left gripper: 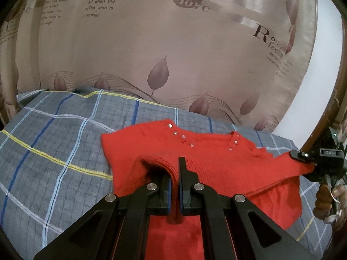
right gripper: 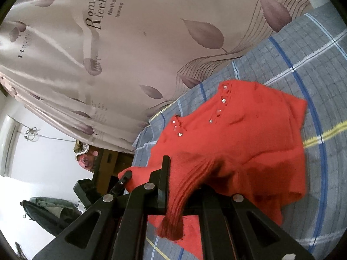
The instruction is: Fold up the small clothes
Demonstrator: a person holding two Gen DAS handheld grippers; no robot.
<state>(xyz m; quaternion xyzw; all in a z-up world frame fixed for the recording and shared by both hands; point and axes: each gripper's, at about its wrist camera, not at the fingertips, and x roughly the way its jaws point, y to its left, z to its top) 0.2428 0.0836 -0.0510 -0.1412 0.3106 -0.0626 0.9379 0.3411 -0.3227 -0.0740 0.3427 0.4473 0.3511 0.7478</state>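
Observation:
A small red knit sweater (left gripper: 216, 162) with rhinestones near its neckline lies partly lifted over a grey plaid bed cover (left gripper: 54, 147). My left gripper (left gripper: 175, 169) is shut on a ribbed edge of the sweater, which drapes over the fingers. My right gripper (left gripper: 303, 158) shows at the right of the left wrist view, shut on another edge of the sweater. In the right wrist view the right gripper (right gripper: 173, 173) pinches a ribbed fold of the sweater (right gripper: 249, 140), and the left gripper (right gripper: 125, 177) shows at the sweater's far corner.
A pinkish curtain (left gripper: 173, 54) with leaf prints and lettering hangs right behind the bed. A white wall (left gripper: 321, 75) is to the right. Dark furniture and clutter (right gripper: 54, 208) stand beyond the bed's end in the right wrist view.

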